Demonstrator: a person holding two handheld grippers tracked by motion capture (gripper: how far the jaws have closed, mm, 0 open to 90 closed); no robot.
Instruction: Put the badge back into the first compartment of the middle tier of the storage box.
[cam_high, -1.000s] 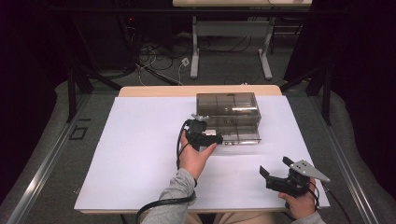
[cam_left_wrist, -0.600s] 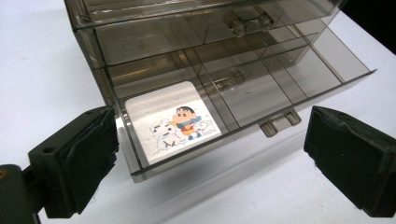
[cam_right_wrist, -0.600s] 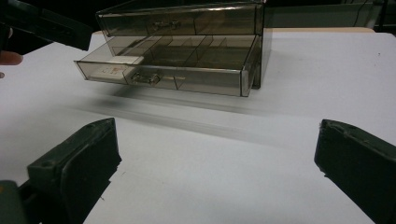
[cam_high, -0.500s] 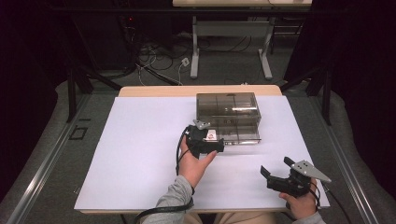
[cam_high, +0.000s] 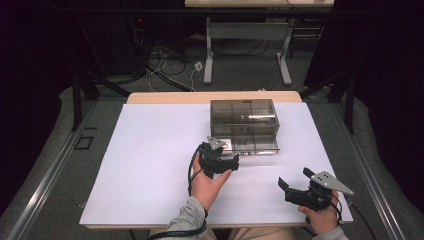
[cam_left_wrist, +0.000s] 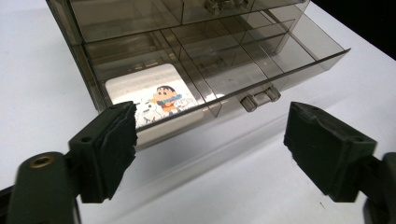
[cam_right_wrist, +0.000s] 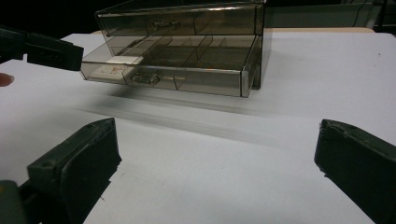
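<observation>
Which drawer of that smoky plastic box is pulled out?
The lower drawer: it juts forward with a cartoon card inside, while the upper drawer sits flush.

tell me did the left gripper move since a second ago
Yes. In the high view the left gripper has slid right along the drawer box front and back toward the table's near edge; its empty jaws have just been closing.
</observation>
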